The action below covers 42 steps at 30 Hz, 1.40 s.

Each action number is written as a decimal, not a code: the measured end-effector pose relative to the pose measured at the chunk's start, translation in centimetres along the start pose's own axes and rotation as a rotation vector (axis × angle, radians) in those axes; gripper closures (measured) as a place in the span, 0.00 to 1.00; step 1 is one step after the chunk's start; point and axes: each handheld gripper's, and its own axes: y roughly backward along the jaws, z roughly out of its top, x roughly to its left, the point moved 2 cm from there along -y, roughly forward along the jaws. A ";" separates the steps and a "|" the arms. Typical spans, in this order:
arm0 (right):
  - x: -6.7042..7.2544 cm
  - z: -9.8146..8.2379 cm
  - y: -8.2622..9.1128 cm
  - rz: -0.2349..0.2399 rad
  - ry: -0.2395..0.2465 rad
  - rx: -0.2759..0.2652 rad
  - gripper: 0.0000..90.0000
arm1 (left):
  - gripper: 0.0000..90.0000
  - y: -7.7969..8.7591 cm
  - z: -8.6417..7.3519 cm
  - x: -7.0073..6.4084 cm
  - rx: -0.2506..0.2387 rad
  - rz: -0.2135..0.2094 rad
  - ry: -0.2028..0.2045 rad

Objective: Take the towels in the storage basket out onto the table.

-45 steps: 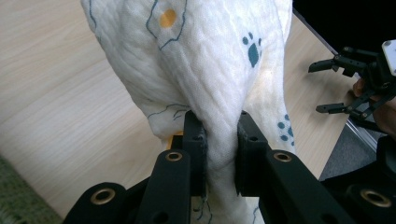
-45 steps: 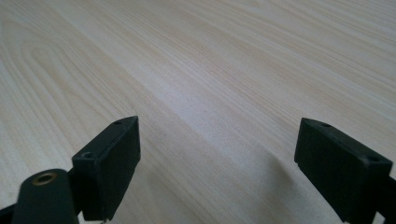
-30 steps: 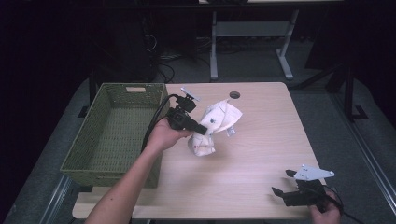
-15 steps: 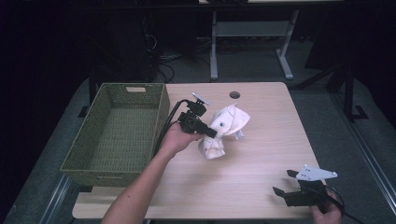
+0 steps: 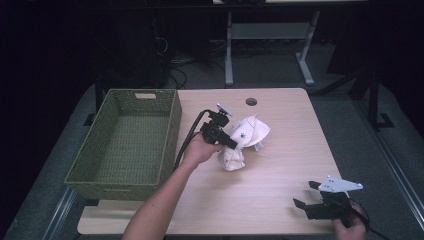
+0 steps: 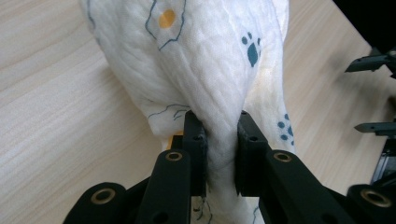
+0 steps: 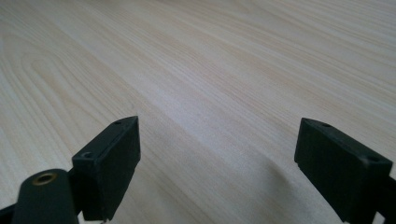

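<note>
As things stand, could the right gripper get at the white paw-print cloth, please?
Probably yes: the right gripper is open, with bare wooden table between it and the white paw-print cloth, though the left gripper already pinches it.

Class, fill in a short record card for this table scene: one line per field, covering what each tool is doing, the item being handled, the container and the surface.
Left tool: shut on the white printed cloth, a fold pinched between its pads
White printed cloth: bunched at mid-table, blue paw prints and an orange spot, lower part resting on the table
Right tool: open, nothing between its jaws, near the table's front right corner
Green woven basket: on the table's left side, nothing inside
Table: light wood grain
</note>
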 end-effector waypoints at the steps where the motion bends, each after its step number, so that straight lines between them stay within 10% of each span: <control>1: 0.0 0.0 0.0 -0.002 -0.004 0.003 0.16 | 0.86 -0.2 0.0 0.1 0.004 0.006 -0.001; 23: -0.2 -0.1 -0.5 -0.005 -0.015 0.013 0.16 | 0.80 -5.0 -1.0 1.1 0.009 0.025 0.074; 42: 0.0 -0.1 -0.6 -0.004 -0.011 0.017 0.16 | 0.64 -6.2 -1.6 -0.2 0.007 -0.023 0.035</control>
